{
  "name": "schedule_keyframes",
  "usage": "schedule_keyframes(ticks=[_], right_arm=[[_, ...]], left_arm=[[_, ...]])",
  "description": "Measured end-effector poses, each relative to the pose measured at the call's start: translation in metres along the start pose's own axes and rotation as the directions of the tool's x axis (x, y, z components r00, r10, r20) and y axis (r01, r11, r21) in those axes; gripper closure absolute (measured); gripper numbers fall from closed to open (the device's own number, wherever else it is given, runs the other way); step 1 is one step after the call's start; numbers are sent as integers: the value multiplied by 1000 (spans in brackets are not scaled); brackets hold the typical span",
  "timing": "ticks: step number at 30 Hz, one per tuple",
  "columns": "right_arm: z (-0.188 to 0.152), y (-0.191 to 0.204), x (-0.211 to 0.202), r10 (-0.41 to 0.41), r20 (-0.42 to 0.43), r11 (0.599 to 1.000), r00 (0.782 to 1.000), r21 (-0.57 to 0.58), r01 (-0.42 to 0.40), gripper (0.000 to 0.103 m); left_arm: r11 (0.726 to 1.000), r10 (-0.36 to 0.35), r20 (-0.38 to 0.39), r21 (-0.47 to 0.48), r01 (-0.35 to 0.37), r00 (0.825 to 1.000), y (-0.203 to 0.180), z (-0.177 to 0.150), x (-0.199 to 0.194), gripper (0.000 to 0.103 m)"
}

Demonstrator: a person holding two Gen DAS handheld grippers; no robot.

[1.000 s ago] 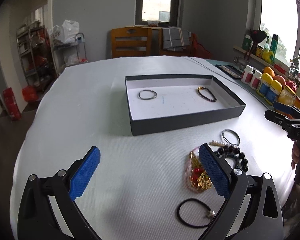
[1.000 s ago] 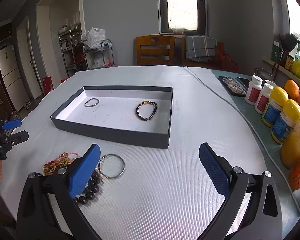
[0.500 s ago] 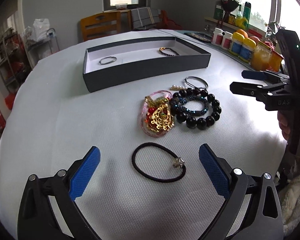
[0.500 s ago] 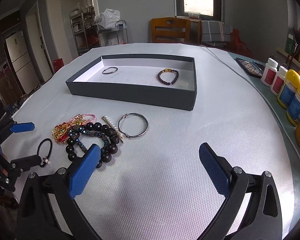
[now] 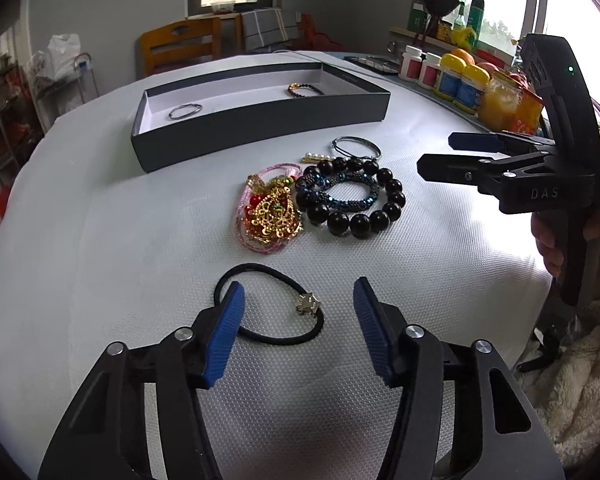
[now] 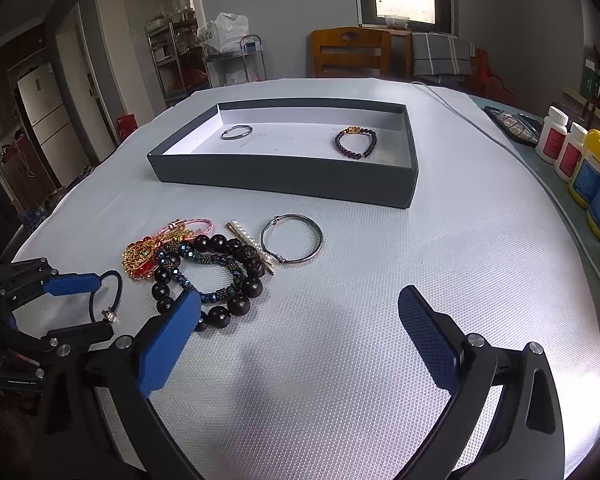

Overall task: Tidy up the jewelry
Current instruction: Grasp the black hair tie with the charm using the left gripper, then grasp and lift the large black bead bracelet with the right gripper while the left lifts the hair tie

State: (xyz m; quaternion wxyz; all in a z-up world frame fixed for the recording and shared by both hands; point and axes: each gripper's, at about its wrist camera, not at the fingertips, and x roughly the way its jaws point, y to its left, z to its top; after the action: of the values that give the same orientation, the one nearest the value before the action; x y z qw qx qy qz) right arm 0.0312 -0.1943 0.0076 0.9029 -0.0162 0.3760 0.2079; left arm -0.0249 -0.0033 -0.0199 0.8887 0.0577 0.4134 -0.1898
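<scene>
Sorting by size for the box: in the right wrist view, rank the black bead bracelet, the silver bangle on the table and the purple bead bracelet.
1. black bead bracelet
2. silver bangle
3. purple bead bracelet, though it lies farther away, inside the box.

The left tool (image 5: 298, 306) has dropped low over the bench (image 5: 100, 264) and come in on the black cord bracelet (image 5: 269, 305), which a second ago lay off to its right. Its blue pads (image 5: 227, 332), wide apart half a second ago, have narrowed and now straddle the cord. The right tool (image 6: 296, 340) has moved nearer the jewelry pile (image 6: 204, 268).
</scene>
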Motion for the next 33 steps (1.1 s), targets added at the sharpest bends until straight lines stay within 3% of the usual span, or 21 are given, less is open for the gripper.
schedule_keyframes(ticks=[4, 8, 11, 14, 17, 24, 28, 33], right_arm=[[-2, 3, 3, 10, -16, 1000, 1000, 4, -10, 6], [-2, 7, 4, 10, -13, 1000, 1000, -10, -11, 6], [-2, 9, 5, 10, -12, 1000, 1000, -15, -10, 6], [-2, 12, 5, 15, -11, 1000, 1000, -22, -15, 6], [0, 14, 9, 8, -20, 1000, 1000, -30, -9, 16], [1, 18, 19, 2, -49, 999, 999, -35, -4, 54], [4, 23, 23, 17, -62, 999, 998, -39, -19, 67], [6, 29, 30, 11, -86, 999, 996, -49, -15, 72]], left_arm=[[1000, 6, 5, 13, -6, 1000, -4, -2, 1, 58], [999, 38, 12, 37, -39, 999, -7, -2, 2, 79], [998, 49, 14, 50, -49, 999, -8, -3, 1, 89], [997, 47, 21, 56, -48, 999, -7, -4, 0, 90], [996, 53, 25, 64, -55, 998, -7, -3, 1, 90], [997, 77, 29, 0, -77, 997, 11, 1, 2, 90], [997, 83, 33, -2, -83, 996, 13, 0, 2, 90], [996, 85, 38, 4, -85, 996, 11, 0, 2, 90]])
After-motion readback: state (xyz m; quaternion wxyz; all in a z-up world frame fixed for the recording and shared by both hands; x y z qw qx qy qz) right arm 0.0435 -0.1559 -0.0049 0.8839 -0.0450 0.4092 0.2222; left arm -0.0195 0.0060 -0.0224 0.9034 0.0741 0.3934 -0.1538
